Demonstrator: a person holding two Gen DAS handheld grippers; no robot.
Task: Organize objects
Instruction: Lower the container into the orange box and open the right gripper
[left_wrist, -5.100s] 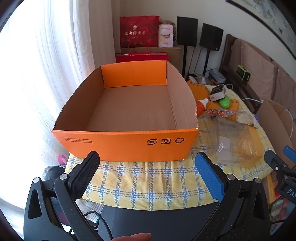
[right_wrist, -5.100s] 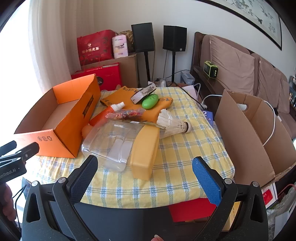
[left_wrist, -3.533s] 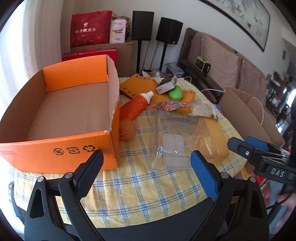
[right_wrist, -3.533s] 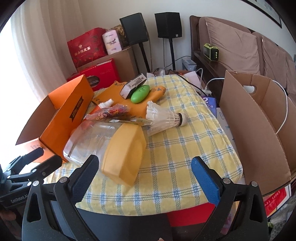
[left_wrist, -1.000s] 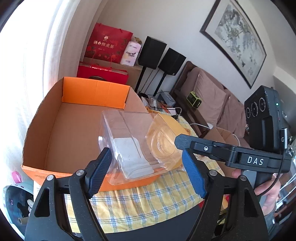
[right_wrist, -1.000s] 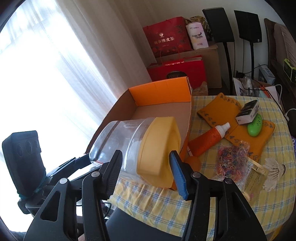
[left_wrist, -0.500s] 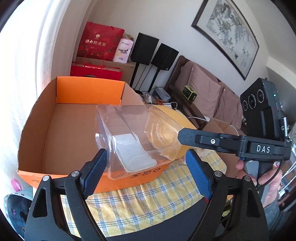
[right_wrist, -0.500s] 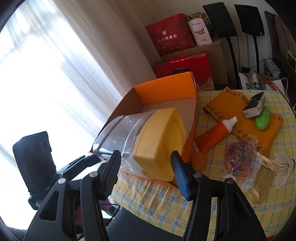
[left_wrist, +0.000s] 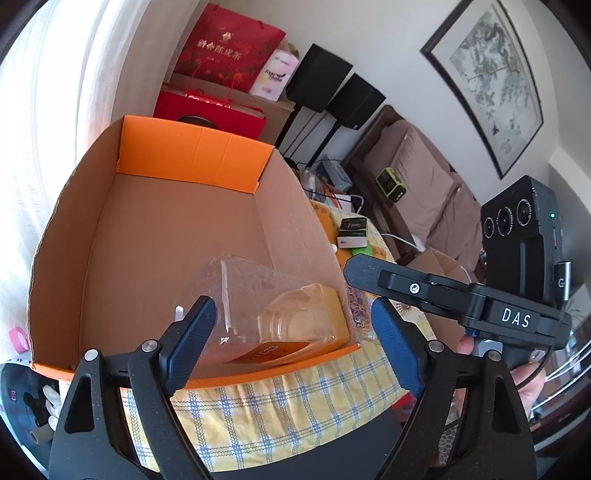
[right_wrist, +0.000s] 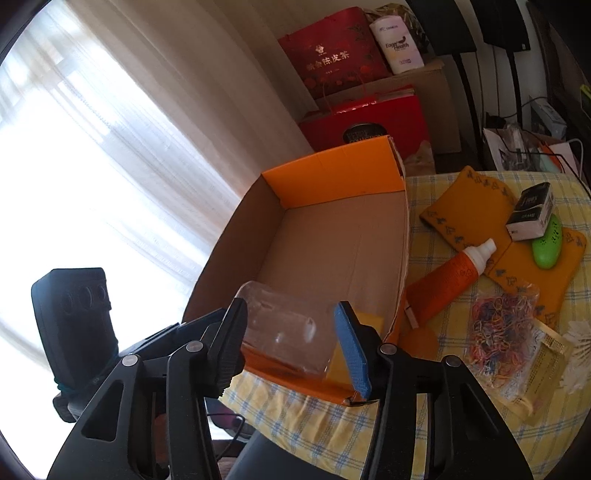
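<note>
A clear plastic container (left_wrist: 240, 288) with a yellow lid (left_wrist: 325, 314) lies inside the orange cardboard box (left_wrist: 192, 147), in its near right corner. My left gripper (left_wrist: 291, 304) hangs over the box's near wall, open, its right pad apart from the lid. In the right wrist view the container (right_wrist: 284, 332) fills the gap of my right gripper (right_wrist: 290, 310). Those jaws are closing, and both pads lie against the clear body beside the lid (right_wrist: 365, 321). The box (right_wrist: 332, 173) holds nothing else.
On the yellow checked cloth (right_wrist: 417, 206) right of the box lie an orange bottle (right_wrist: 450, 280), a bag of rubber bands (right_wrist: 502, 325), a green oval case (right_wrist: 548, 243) and a small carton (right_wrist: 532, 214) on an orange mat (right_wrist: 469, 206). Curtains hang left; red gift bags (right_wrist: 332, 55) stand behind.
Both grippers have brought the container from above the near rim down into the box. The left jaws have widened and no longer touch it.
</note>
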